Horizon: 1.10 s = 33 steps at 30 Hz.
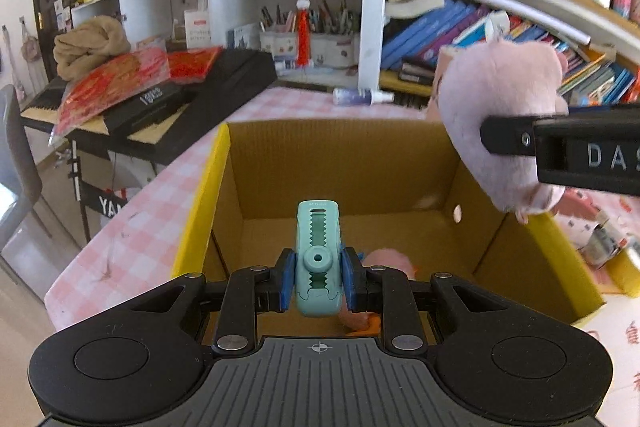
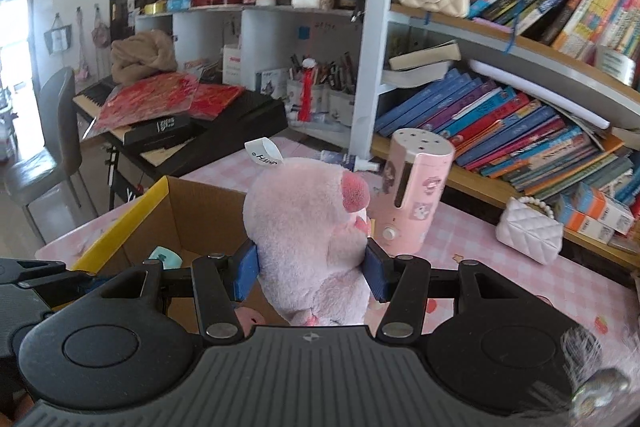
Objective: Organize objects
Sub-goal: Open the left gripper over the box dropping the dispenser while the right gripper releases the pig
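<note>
- While both hands hang over the cardboard box point(image 1: 352, 163), each gripper carries one item, probably so the two can be dropped in together.
- Left gripper point(image 1: 319, 277): its jaws are pinched nearly together on the teal clip point(image 1: 318, 255), which sits above the box's open mouth, long axis running toward twelve o'clock, away from the camera.
- Right gripper point(image 2: 312, 269): its jaws are partly apart, pressed into the sides of the pink plush pig point(image 2: 308, 235) (soft, so it dents).
- The pig stands upright, long axis vertical, snout toward two o'clock, at the box's right rim.
- Something pink already lies on the box floor at six o'clock; what it is I cannot tell.
</note>
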Tool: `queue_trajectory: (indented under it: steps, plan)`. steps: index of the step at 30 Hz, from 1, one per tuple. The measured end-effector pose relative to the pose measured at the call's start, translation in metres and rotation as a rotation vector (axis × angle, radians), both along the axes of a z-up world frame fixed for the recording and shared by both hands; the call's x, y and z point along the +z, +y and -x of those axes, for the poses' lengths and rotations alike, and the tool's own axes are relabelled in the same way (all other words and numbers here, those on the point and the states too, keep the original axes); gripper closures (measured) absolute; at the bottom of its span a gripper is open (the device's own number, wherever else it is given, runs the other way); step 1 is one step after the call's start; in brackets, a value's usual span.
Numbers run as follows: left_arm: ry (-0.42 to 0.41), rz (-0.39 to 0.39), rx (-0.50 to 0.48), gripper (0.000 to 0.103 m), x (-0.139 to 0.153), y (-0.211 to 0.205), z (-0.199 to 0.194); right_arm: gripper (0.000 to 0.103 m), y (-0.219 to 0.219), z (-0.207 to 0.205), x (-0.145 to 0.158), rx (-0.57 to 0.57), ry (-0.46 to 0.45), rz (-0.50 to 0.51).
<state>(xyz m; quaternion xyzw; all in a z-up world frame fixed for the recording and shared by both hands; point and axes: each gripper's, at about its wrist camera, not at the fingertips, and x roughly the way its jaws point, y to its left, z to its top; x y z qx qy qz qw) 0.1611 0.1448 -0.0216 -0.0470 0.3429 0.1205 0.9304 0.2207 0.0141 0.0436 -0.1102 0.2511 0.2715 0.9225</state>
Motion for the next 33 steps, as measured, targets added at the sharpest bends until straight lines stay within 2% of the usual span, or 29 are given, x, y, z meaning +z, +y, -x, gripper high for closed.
queue_trajectory:
  steps: [13, 22, 25, 33]
  plan:
    - [0.088, 0.002, -0.001, 0.080, -0.026, -0.004, -0.013, 0.052, 0.030, -0.026, -0.038, 0.095, 0.097, 0.109]
    - [0.099, -0.035, -0.003, 0.080, -0.027, -0.008, -0.016, 0.052, 0.049, -0.029, -0.056, 0.179, 0.129, 0.166]
    - [0.103, -0.046, -0.010, 0.080, -0.028, -0.010, -0.016, 0.052, 0.053, -0.033, -0.064, 0.180, 0.172, 0.169]
    - [0.087, -0.037, -0.010, 0.077, -0.023, -0.012, -0.010, 0.050, 0.056, -0.033, -0.064, 0.204, 0.165, 0.199]
